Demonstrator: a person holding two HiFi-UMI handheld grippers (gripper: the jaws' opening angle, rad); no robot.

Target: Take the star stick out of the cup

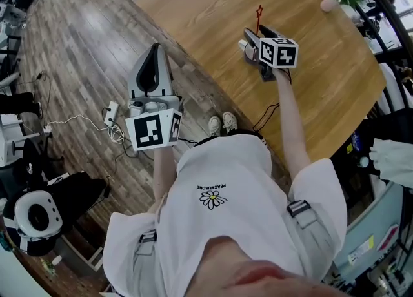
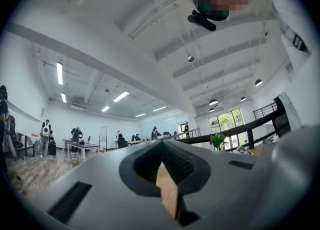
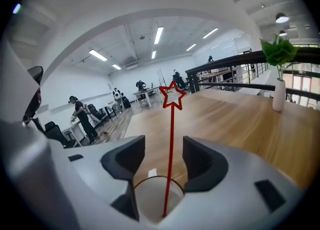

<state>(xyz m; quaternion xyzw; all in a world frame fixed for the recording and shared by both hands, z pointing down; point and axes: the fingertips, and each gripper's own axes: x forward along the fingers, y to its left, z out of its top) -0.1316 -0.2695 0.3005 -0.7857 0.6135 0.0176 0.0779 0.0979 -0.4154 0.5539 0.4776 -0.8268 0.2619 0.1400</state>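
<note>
Star stick stands in the white cup, untouched between the wide-parted jaws of the right claw over the desk, so gripping and lifting remain; left claw, closed and empty, hangs over the floor.

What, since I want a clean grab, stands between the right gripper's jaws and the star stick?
Nothing visible. The star stick rises from the cup between the open jaws of the right gripper, with a bare gap on each side.
</note>
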